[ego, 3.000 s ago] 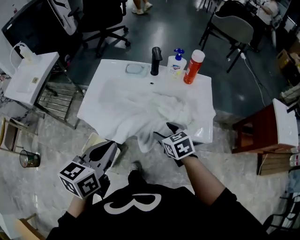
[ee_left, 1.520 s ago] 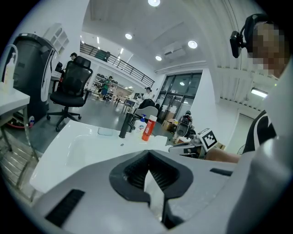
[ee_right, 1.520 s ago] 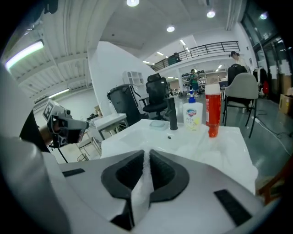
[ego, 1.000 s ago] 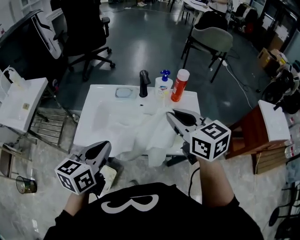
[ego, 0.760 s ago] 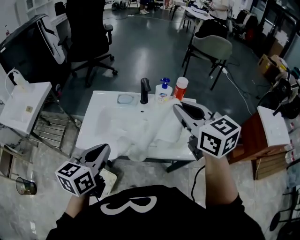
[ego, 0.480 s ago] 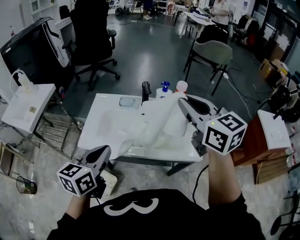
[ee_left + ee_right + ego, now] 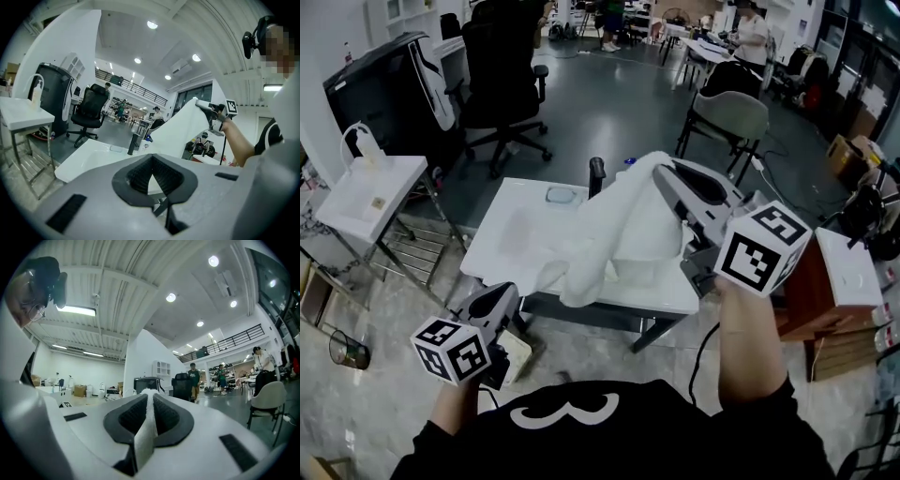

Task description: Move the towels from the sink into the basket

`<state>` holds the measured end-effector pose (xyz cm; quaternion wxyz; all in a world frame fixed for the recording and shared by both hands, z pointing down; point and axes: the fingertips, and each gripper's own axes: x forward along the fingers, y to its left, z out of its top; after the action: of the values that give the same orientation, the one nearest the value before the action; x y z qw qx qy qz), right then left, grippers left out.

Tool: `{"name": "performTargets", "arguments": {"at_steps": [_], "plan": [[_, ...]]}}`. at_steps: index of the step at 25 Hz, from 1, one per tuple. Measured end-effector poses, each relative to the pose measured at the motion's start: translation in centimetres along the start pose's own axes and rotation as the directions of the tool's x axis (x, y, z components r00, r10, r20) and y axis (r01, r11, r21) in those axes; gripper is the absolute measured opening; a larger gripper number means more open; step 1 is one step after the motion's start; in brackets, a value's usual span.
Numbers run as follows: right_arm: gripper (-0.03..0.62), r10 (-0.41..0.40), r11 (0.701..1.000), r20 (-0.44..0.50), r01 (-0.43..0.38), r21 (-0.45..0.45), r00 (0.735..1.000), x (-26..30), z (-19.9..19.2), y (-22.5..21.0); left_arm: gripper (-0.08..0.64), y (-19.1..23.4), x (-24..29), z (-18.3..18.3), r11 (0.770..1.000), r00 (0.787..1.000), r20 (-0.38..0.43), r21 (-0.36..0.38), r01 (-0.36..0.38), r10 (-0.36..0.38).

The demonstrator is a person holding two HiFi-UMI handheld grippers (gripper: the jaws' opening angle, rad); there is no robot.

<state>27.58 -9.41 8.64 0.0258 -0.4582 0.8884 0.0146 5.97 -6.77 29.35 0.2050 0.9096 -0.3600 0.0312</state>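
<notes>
Towel (image 7: 623, 230) is hanging in a long drape from the right gripper (image 7: 664, 171), held high over the sink (image 7: 514, 225). Its lower end is trailing across the basin and over the front rim. Right fingers are pinching only a thin fold of the cloth. Left gripper (image 7: 497, 298) is waiting low by the sink front, fingers together, empty. No basket is showing.

Risks: the slim pinch giving way under the cloth's weight; the tail snagging the faucet (image 7: 597, 174) or dragging onto the floor.

Soft cloth towel (image 7: 623, 230); glossy, seemingly ceramic sink (image 7: 514, 234).
</notes>
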Motion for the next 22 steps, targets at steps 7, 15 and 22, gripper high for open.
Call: {"name": "performTargets", "arguments": {"at_steps": [7, 15, 22], "plan": [[0.034, 0.185, 0.982, 0.059, -0.187, 0.037, 0.981, -1.7, 1.4, 6.7, 0.006, -3.2, -5.6, -3.3, 0.995, 0.995, 0.026, -0.034, -0.092, 0.093], [0.035, 0.381, 0.921, 0.072, -0.385, 0.051, 0.922, -1.6, 1.2, 14.6, 0.006, -4.4, -13.7, -6.5, 0.961, 0.961, 0.067, -0.091, -0.262, 0.268], [0.035, 0.536, 0.842, 0.035, -0.537, 0.054, 0.844, 1.0, 0.2, 21.9, 0.006, -2.7, -19.0, -6.7, 0.924, 0.920, 0.113, -0.130, -0.360, 0.375]]}}
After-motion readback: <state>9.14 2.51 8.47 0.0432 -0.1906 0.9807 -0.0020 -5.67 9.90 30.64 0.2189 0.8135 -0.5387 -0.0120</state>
